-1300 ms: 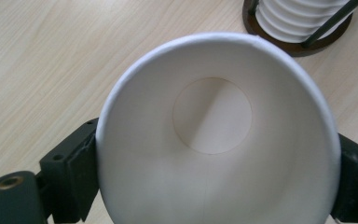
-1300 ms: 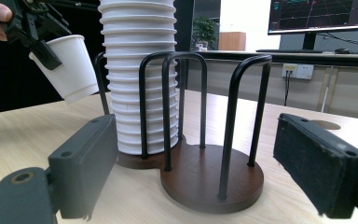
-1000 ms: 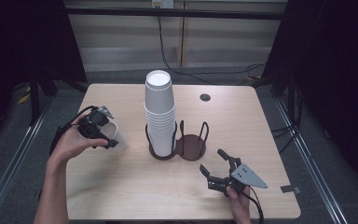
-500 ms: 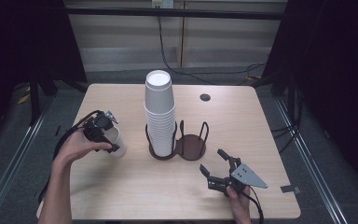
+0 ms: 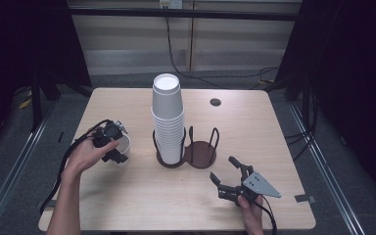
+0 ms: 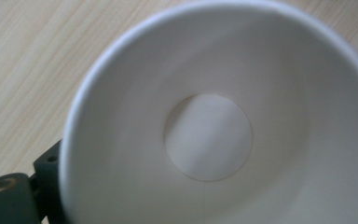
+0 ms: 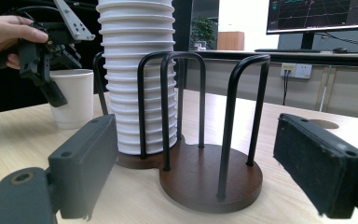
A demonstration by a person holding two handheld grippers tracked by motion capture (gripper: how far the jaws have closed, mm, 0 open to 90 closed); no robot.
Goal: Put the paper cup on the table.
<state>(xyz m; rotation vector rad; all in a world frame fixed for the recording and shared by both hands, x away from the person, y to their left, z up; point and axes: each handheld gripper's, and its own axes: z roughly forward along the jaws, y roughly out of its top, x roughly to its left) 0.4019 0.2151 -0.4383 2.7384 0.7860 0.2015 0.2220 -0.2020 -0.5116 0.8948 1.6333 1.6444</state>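
Note:
A tall stack of white paper cups (image 5: 167, 117) (image 7: 135, 70) stands in the left ring of a dark two-ring wire rack (image 5: 201, 152) (image 7: 209, 179); the right ring holds nothing. At the left, a single white cup (image 5: 124, 148) (image 7: 74, 100) (image 6: 205, 140) stands upright on the table. My left gripper (image 5: 113, 148) (image 7: 51, 81) is shut on its rim from above, one jaw outside the wall. My right gripper (image 5: 223, 169) (image 7: 196, 140) rests low on the table in front of the rack, jaws wide open and facing it with nothing between them.
The wooden table (image 5: 274, 132) has a round cable hole (image 5: 215, 102) at the back right. A piece of tape (image 5: 304, 199) lies near the front right corner. Cables trail from both grippers toward the front edge.
My left gripper has brought the single cup down and slightly nearer the person; the cup was tilted in the air and now stands on the table. The right gripper has not moved.

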